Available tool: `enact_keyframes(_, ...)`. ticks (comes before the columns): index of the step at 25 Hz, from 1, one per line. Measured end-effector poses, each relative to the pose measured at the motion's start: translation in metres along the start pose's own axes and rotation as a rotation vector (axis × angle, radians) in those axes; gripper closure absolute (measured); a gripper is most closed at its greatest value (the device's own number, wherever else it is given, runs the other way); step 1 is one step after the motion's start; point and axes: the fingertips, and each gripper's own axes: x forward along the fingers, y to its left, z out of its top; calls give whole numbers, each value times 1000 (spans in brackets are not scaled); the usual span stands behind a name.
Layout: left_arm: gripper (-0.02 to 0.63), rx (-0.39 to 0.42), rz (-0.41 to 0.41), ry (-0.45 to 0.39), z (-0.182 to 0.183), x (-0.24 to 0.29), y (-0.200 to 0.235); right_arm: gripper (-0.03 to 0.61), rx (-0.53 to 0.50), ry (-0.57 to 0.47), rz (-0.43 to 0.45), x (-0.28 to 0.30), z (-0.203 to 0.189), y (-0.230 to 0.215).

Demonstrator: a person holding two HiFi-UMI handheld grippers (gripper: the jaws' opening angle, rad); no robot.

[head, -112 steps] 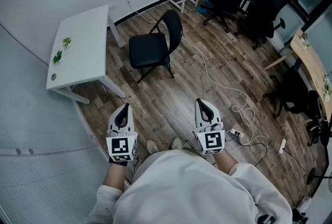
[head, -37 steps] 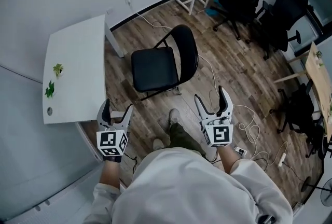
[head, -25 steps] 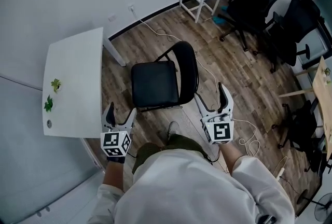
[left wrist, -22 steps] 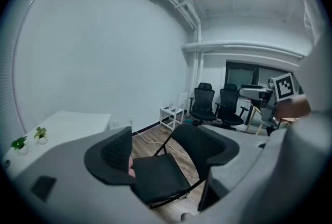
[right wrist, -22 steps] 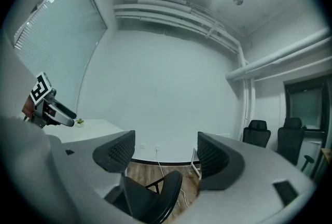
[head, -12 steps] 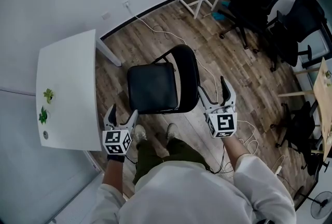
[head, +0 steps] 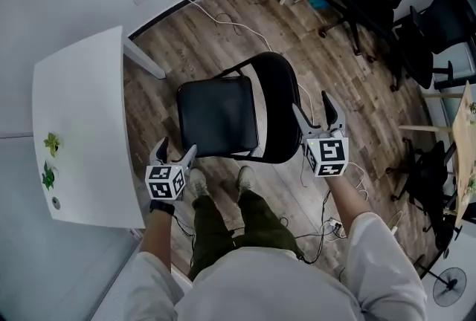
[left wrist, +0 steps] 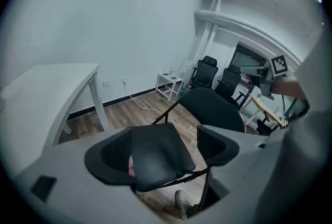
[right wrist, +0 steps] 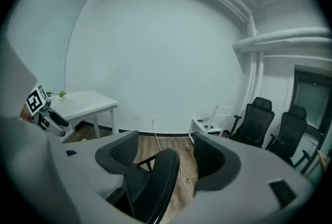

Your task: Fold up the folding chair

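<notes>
While black padded folding chair [head: 239,111] is standing unfolded, left gripper [head: 175,149] is hovering, jaws apart, beside seat [head: 216,117]; right gripper [head: 313,105] is closing jaws, backrest [head: 277,108] between, ungripped.

light: even, soft, dim-cool | shadows: faint | gripper views: fisheye, dark vignette corners
</notes>
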Motion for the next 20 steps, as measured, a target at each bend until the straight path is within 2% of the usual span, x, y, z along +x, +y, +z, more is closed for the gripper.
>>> enact_keyframes(11,219,-67,-23,212,-86,112,73,245,21,197,6,116,-72,-12)
enact_keyframes(16,218,-124,-33,319,-129,155,94,247,67,270,13,150,-97,-25)
enact_keyframes(20,218,-199,-47,390,-164,184,114,252,114,349,49,171,-111,-26)
